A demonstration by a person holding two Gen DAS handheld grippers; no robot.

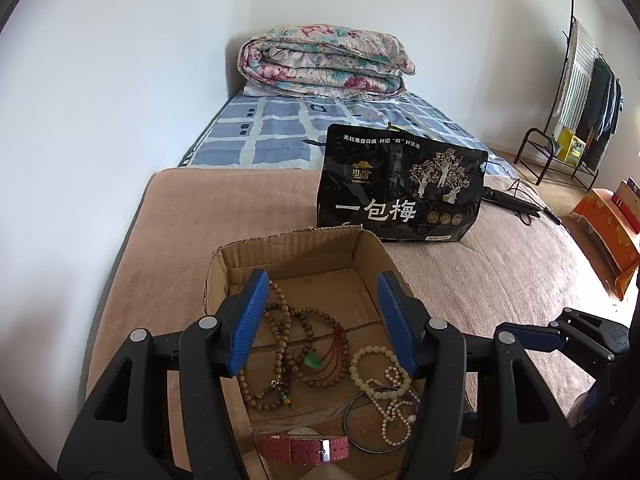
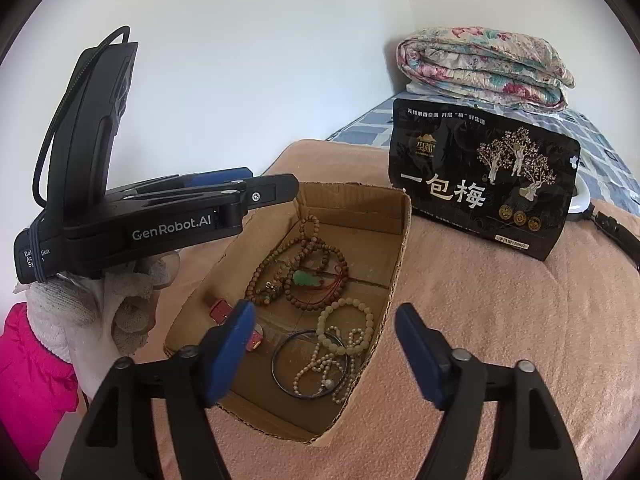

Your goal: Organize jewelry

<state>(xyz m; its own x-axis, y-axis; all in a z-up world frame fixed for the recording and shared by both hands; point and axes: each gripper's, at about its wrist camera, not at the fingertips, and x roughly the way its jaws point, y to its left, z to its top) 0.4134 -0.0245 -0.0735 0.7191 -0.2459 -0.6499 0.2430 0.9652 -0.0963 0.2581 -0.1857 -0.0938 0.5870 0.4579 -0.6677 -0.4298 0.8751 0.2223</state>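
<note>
A shallow cardboard box [image 1: 224, 272] [image 2: 400, 248] lies on the pink blanket and holds jewelry: brown wooden bead strands [image 1: 280, 344] [image 2: 308, 256] with a green pendant [image 1: 314, 360] [image 2: 306, 279], a pale bead bracelet [image 1: 374, 372] [image 2: 346, 326], a thin dark bangle [image 1: 360, 428] [image 2: 298, 368], small pearl beads [image 1: 394, 412] [image 2: 320, 368] and a red watch strap [image 1: 300, 450] [image 2: 219, 306]. My left gripper [image 1: 320, 304] [image 2: 256, 188] is open and empty above the box. My right gripper [image 2: 326, 340] is open and empty over the box's near end; its body shows in the left wrist view [image 1: 576, 332].
A black snack pouch [image 1: 400, 184] [image 2: 480, 176] stands behind the box. A folded floral quilt [image 1: 324, 60] [image 2: 480, 68] lies at the bed's head by the wall. A black cable [image 1: 516, 204] lies on the blanket. A clothes rack [image 1: 580, 112] stands far right.
</note>
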